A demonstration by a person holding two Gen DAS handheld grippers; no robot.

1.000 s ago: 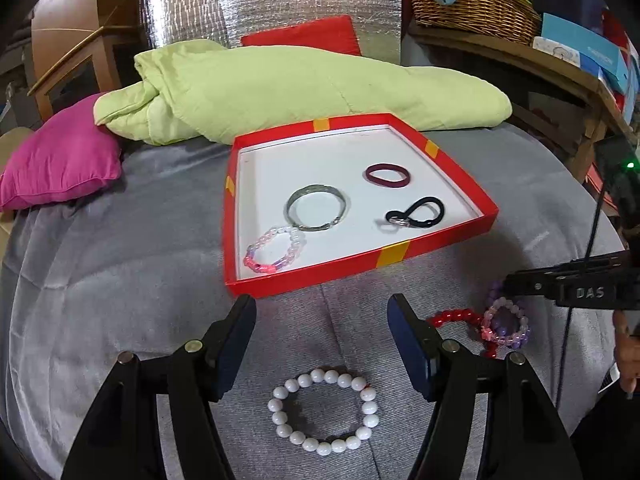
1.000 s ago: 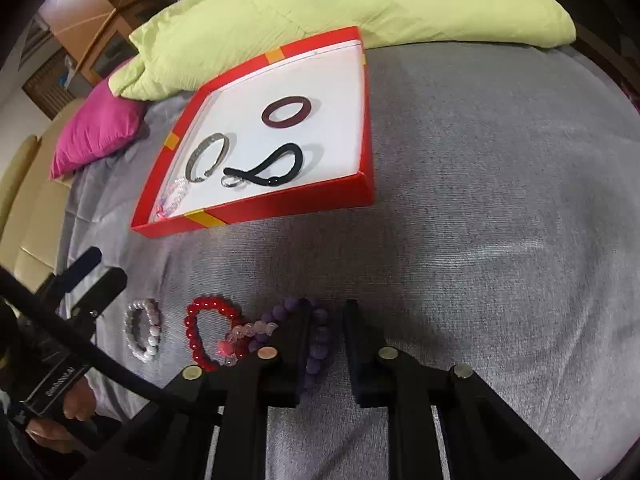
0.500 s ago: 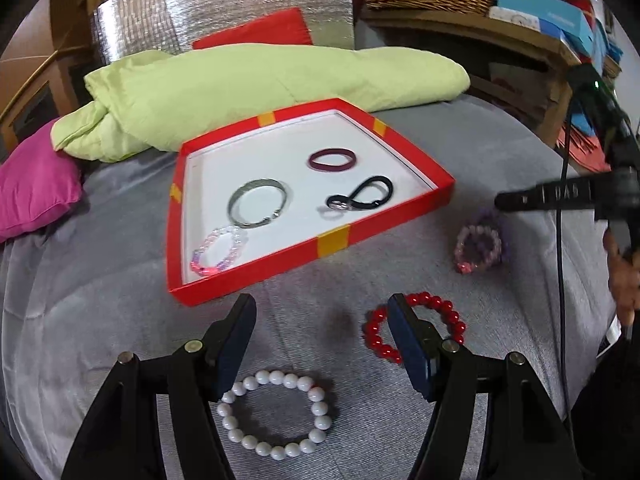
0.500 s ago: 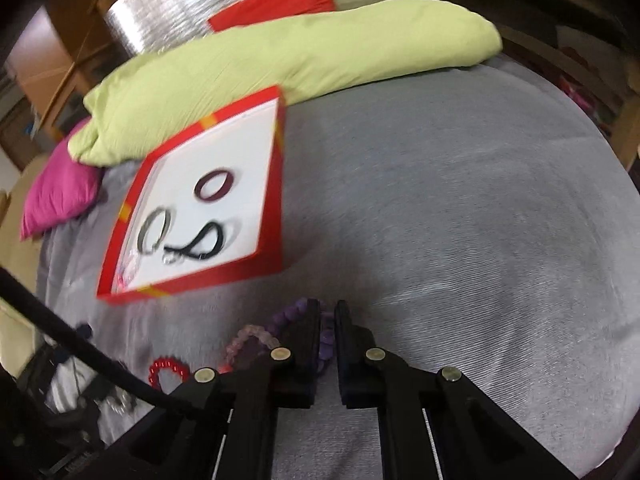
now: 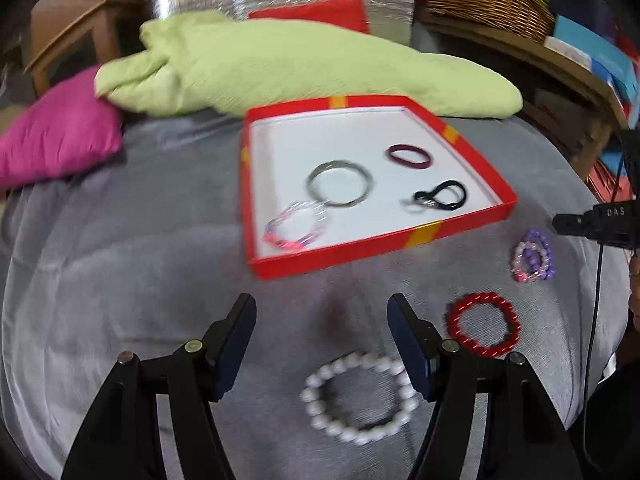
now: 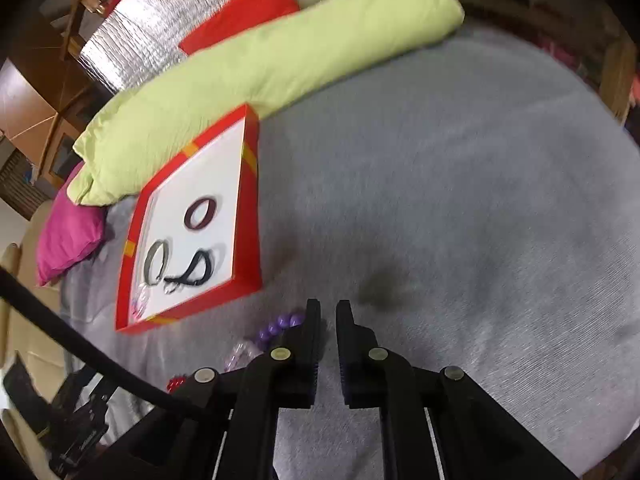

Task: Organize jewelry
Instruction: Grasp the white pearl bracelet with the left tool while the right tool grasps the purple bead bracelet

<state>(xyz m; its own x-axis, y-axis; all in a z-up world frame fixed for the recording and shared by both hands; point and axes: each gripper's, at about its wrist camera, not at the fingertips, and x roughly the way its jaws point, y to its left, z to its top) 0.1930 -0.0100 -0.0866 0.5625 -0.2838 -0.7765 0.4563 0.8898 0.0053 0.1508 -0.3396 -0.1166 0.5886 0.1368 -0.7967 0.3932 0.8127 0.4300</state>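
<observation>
A: On the grey bedspread (image 5: 120,280), just short of the red tray's (image 5: 380,246) near edge, my left gripper (image 5: 322,334) hangs wide open and empty, the white bead bracelet (image 5: 360,398) lying between its fingers, nearer the right one.

B: And the right gripper (image 6: 328,320)?

A: Jaws nearly together, a narrow gap, nothing pinched that I can see. The purple bead bracelet (image 5: 534,256) and a pink one lie overlapped just left of it.

B: The tray?

A: 4 pieces inside: silver bangle (image 5: 340,184), maroon band (image 5: 409,156), black loop (image 5: 440,196), pink bracelet (image 5: 298,228) near its front left corner. The red bead bracelet (image 5: 482,324) waits outside. I'd take the white one first; it's framed for a pinch.
</observation>
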